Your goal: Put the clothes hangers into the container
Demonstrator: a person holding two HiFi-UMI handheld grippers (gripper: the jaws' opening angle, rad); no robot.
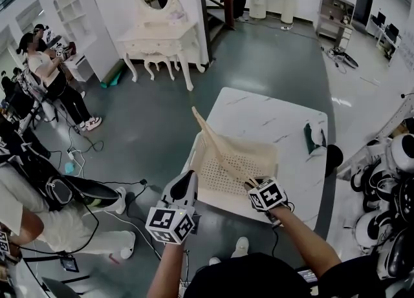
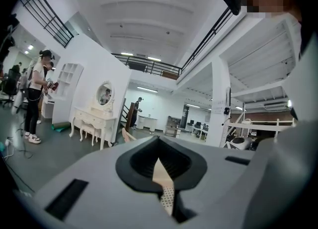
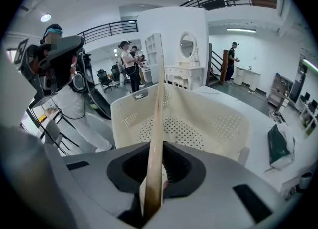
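A cream perforated container [image 1: 266,158] stands on the near left part of a white marble table [image 1: 278,112]. My right gripper [image 1: 253,184] is shut on one end of a wooden clothes hanger [image 1: 217,148]. The hanger slants up and to the left over the container, and its far end rises past the container's back corner. In the right gripper view the hanger [image 3: 158,123] stands edge-on between the jaws of the right gripper [image 3: 154,176], with the container [image 3: 208,123] just beyond. My left gripper [image 1: 189,175] is at the container's left near edge. Its jaws [image 2: 161,173] are shut on a strip of the container's perforated wall [image 2: 166,193].
A dark green bag [image 1: 315,138] lies at the table's right edge. A white dressing table with an oval mirror [image 1: 162,38] stands across the floor. People sit and stand at the left [image 1: 52,77]. White robot parts [image 1: 388,187] are piled at the right.
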